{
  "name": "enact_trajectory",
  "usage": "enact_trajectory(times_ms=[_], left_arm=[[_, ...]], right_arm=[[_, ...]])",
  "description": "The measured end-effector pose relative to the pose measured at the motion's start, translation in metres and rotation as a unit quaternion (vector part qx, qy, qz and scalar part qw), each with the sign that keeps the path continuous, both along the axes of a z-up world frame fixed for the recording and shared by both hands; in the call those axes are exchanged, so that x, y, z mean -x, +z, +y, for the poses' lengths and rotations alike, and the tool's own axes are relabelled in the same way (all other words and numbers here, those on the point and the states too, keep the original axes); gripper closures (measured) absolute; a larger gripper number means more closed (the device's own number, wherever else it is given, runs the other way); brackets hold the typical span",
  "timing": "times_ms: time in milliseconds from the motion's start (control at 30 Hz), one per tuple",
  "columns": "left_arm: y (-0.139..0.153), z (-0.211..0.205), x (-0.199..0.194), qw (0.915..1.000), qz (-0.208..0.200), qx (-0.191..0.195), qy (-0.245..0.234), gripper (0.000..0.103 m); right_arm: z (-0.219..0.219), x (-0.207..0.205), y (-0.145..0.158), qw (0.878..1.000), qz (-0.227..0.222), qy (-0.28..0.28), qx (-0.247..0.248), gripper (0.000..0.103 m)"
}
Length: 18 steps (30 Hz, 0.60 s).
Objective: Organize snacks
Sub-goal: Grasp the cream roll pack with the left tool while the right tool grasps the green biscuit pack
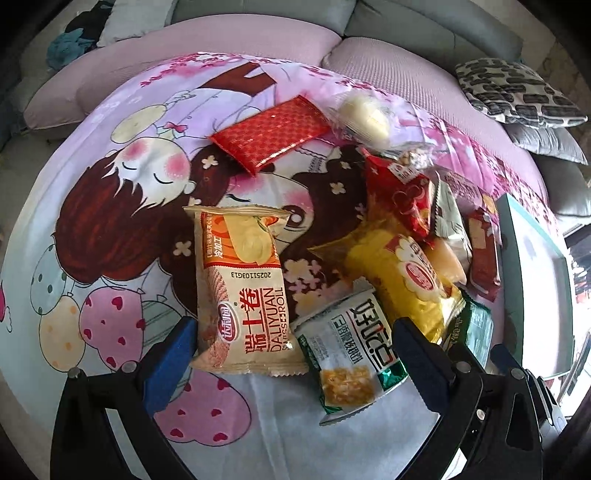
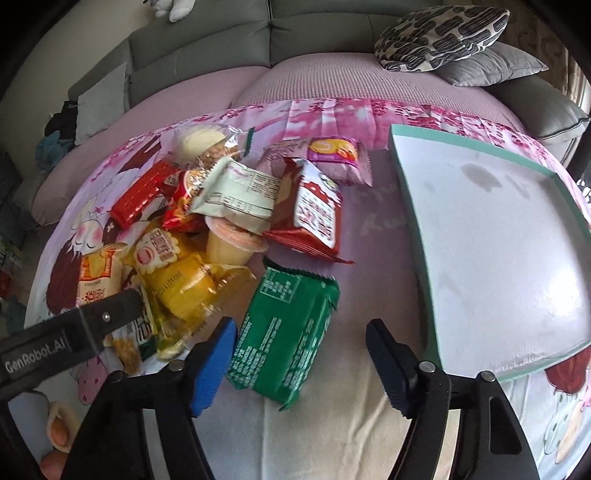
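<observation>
Plainly, the left gripper [image 1: 293,343] had its jaws spread wide and held nothing; between them lay the lower end of a cream Swiss roll packet [image 1: 242,291] and a white-and-green cracker packet [image 1: 351,350]. The right gripper [image 2: 301,360] was likewise wide apart and empty, with a green packet [image 2: 286,332] lying face-down between its blue pads, touching neither so far as I could tell.

Only the left wrist view showed the Swiss roll packet whole, and the red foil packet [image 1: 271,133] lying alone further back on the cartoon-printed sheet [image 1: 110,192]. Only the right wrist view showed the teal-rimmed tray [image 2: 397,177] in full, off to the right of the heap, with nothing inside but a few faint marks on its white floor; the left view caught just a sliver of it at the right edge. The right view also showed the left gripper's black arm crossing in front of the heap's near-left corner.

The heap itself held a yellow packet [image 2: 177,280], a pudding cup [image 2: 231,242], a red-and-white packet [image 2: 314,214] and a pink packet [image 2: 334,155] behind, overlapping one another. A patterned cushion [image 2: 439,33] sat on the grey sofa [image 2: 314,33] beyond.
</observation>
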State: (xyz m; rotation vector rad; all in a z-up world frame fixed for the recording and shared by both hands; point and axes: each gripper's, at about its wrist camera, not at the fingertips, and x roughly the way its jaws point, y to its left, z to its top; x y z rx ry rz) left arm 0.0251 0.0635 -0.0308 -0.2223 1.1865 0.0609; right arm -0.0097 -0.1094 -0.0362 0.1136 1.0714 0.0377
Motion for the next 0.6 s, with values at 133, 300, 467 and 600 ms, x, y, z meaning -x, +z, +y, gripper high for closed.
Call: enact_trajectory(times_ms=[133,300,467,600], left_arm=[[0.0,-0.007,0.001,0.9999,0.002,-0.01,-0.012,0.0],[-0.002,-0.014,-0.002,0.9997,0.009,-0.011,-0.021,0.0],[-0.006,-0.019,-0.009,0.9995,0.017,-0.008,-0.025,0.0],[-0.01,-0.023,-0.012,0.9991,0.021,-0.016,-0.033,0.0]], right_arm=[[-0.007,0.001,-0.005,1.0,0.015,-0.01,0.004,0.041],[-0.007,-0.001,-0.005,1.0,0.019,-0.009,0.008,0.044],[-0.004,-0.002,-0.007,1.0,0.022,-0.005,0.011,0.044],[-0.002,-0.003,-0.007,1.0,0.023,-0.003,0.016,0.044]])
